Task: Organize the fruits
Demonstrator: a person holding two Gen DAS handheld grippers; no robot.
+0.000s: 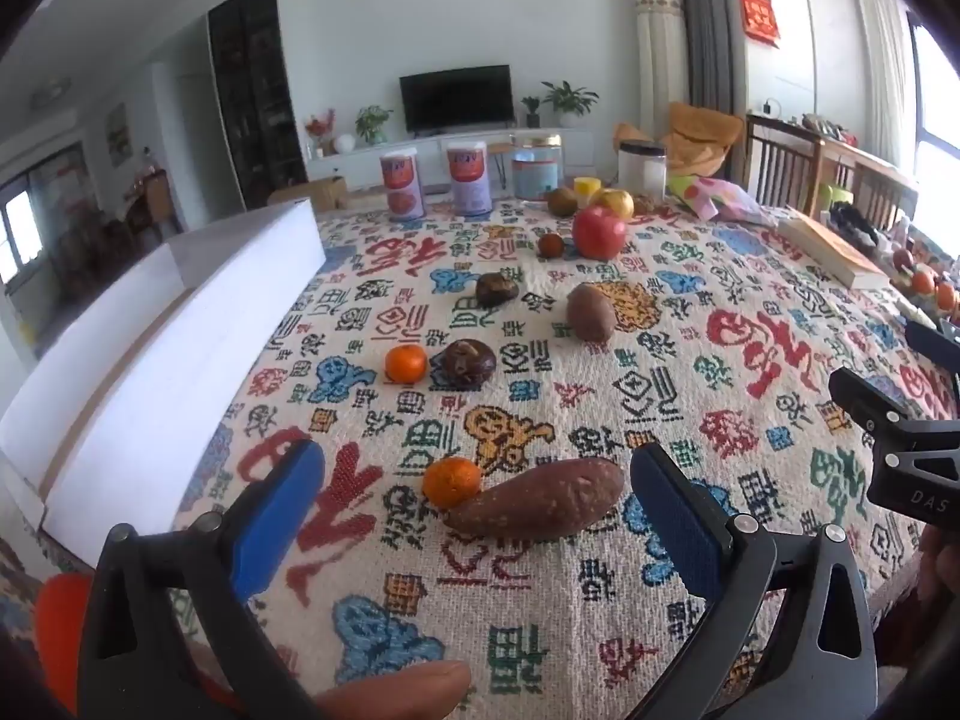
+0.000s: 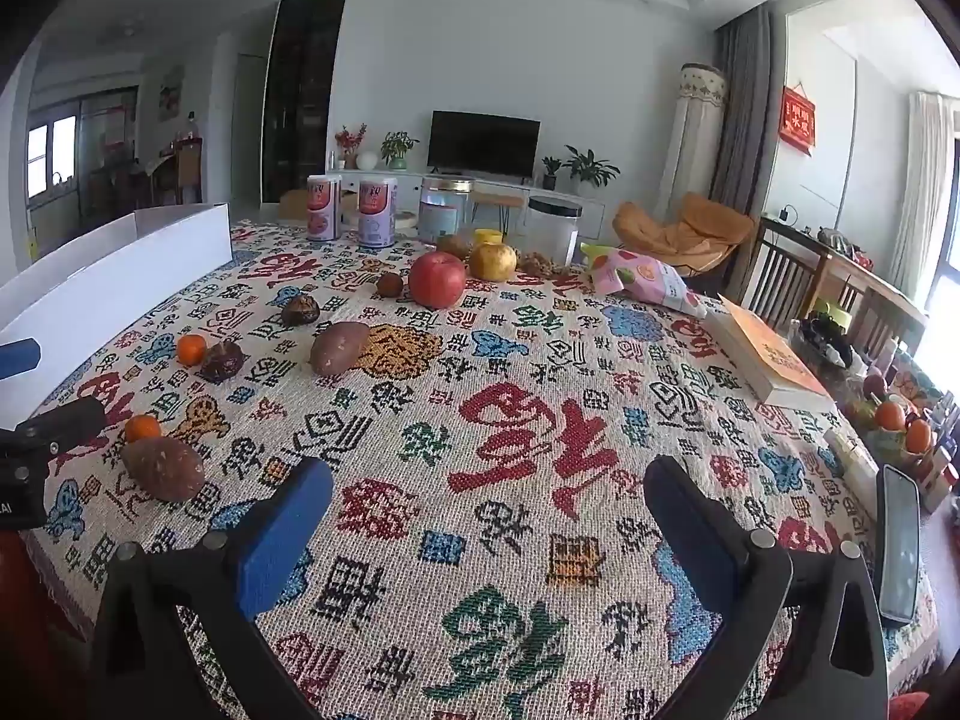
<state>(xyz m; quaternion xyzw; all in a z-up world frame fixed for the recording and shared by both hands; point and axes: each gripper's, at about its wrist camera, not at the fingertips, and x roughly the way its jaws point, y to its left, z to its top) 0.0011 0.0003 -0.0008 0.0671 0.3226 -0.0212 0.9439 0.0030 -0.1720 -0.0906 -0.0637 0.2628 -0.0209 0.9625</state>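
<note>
Gaping wide, both hand-held grippers, left and right (bare tablecloth beneath the right)

The right gripper hung wide open over the patterned cloth, nothing between its blue pads. Far left lay a sweet potato touching a mandarin; farther back stood a red apple.

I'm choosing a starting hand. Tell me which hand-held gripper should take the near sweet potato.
Left. The left hand-held gripper is open with the near sweet potato just ahead between its fingers; the right hand-held gripper faces bare tablecloth.
</note>
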